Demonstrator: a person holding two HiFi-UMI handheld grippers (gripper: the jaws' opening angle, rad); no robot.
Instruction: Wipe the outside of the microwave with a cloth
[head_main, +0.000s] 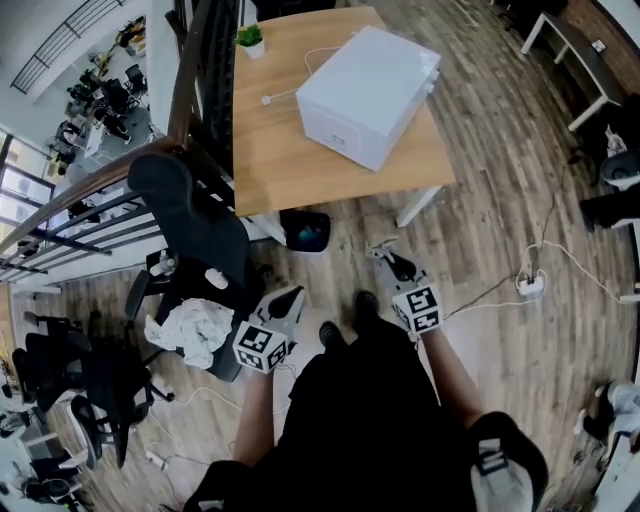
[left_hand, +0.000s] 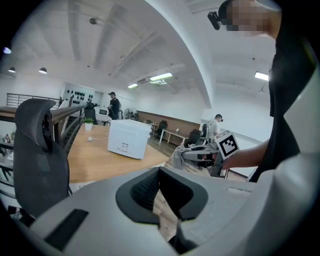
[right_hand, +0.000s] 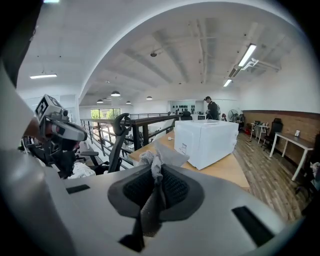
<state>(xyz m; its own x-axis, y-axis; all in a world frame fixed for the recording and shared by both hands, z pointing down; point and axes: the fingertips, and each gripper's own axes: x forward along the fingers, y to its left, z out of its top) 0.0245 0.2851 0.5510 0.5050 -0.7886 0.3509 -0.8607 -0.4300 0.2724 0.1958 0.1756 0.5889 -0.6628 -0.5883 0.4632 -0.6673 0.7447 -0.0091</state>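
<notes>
The white microwave (head_main: 365, 85) stands on a wooden table (head_main: 270, 150) ahead of me, also seen in the left gripper view (left_hand: 129, 139) and the right gripper view (right_hand: 205, 140). A grey cloth (right_hand: 152, 162) is pinched between the right gripper's (right_hand: 156, 187) pads, bunched above them. In the head view that gripper (head_main: 385, 255) hovers over the floor short of the table's near edge, cloth (head_main: 383, 250) at its tip. My left gripper (head_main: 290, 297) is lower left beside the chair; its jaws (left_hand: 162, 200) stand a narrow gap apart with only floor between them.
A black office chair (head_main: 190, 220) stands left of me with a white crumpled cloth (head_main: 190, 330) on a seat beside it. A dark bin (head_main: 305, 232) sits under the table edge. A small plant (head_main: 250, 38) and a cable lie on the table. A power strip (head_main: 530, 283) lies on the floor at right.
</notes>
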